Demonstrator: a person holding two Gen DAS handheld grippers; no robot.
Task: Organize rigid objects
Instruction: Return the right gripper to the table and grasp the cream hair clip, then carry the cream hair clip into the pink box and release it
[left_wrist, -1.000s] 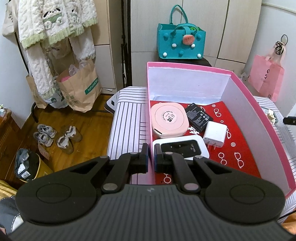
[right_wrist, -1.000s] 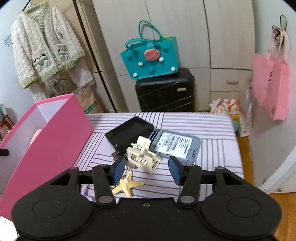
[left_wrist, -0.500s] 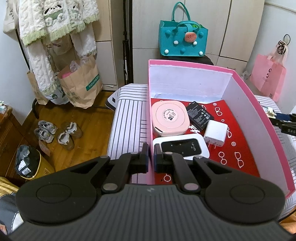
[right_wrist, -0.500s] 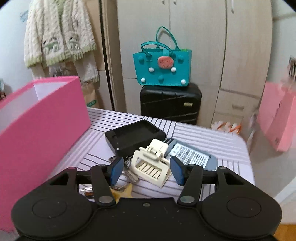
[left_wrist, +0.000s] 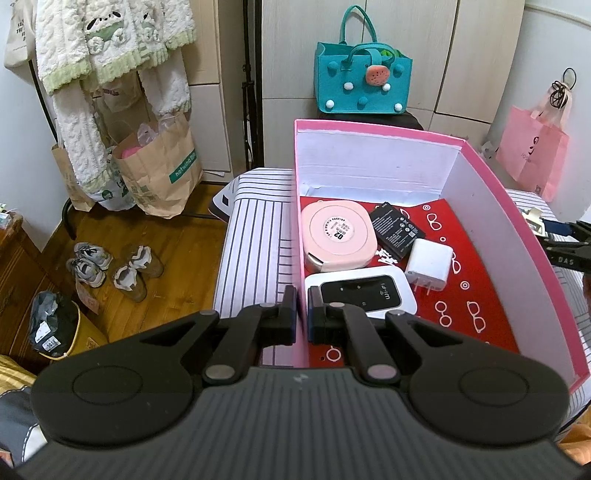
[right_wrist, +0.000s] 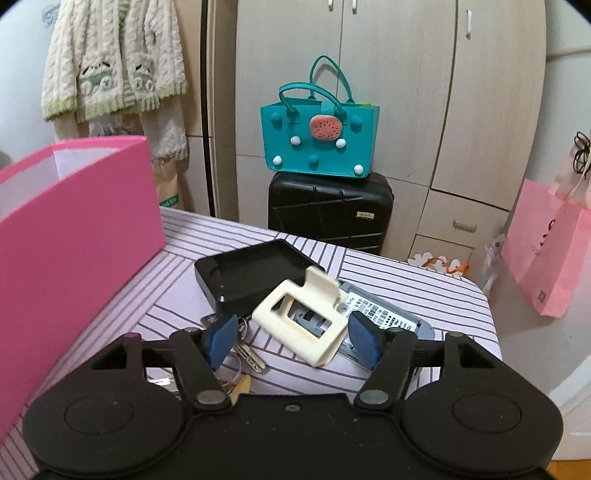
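My left gripper (left_wrist: 302, 317) is shut on the near left wall of the pink box (left_wrist: 517, 229). On the box's red floor lie a round pink case (left_wrist: 338, 236), a black battery (left_wrist: 397, 230), a white charger (left_wrist: 428, 264) and a white WiFi router (left_wrist: 360, 291). To the right of the box, my right gripper (right_wrist: 293, 341) hovers low over the striped table with its jaws opening. A cream claw clip (right_wrist: 303, 317) lies between its blue pads, untouched. The clip rests on a grey labelled device (right_wrist: 380, 314), beside a black tray (right_wrist: 255, 273) and keys (right_wrist: 247, 350).
A yellow starfish piece (right_wrist: 242, 386) peeks out under the right gripper. Behind the table stand a black suitcase (right_wrist: 328, 210) with a teal bag (right_wrist: 319, 136) on it. A pink paper bag (right_wrist: 550, 251) hangs at the right. Shoes (left_wrist: 110, 266) sit on the wooden floor at the left.
My right gripper has moved down and closer to the claw clip, rolled level, and its jaws have spread wider around it. The left gripper and the box have not moved.
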